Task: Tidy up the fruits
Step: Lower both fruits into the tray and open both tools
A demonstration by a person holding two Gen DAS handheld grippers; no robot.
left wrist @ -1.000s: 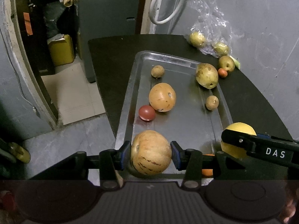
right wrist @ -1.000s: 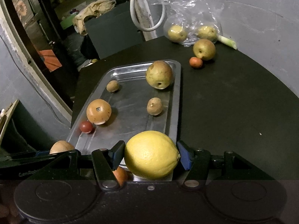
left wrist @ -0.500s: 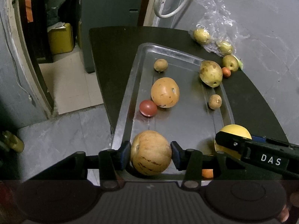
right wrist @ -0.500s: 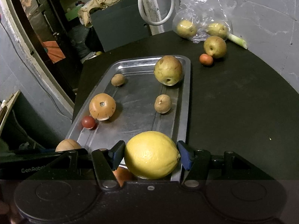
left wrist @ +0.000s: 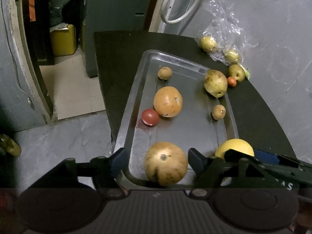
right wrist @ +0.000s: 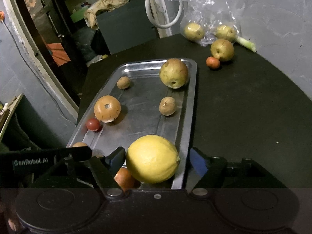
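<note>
Steel tray [left wrist: 136, 97] ran lengthwise away from both grippers on the dark table [right wrist: 243, 107]. At its near end the left gripper [left wrist: 156, 160] stood with fingers spread wide, clear of the speckled melon [left wrist: 165, 162] lying between them, stem scar up. Beside it the right gripper [right wrist: 157, 160] was likewise parted around the lemon [right wrist: 153, 159], whose long axis lay crosswise, nipple pointing right. Farther along sat a tomato [left wrist: 149, 116], an orange fruit [left wrist: 168, 101] and a pear [left wrist: 215, 85]; beyond, a plastic bag [right wrist: 206, 19].
</note>
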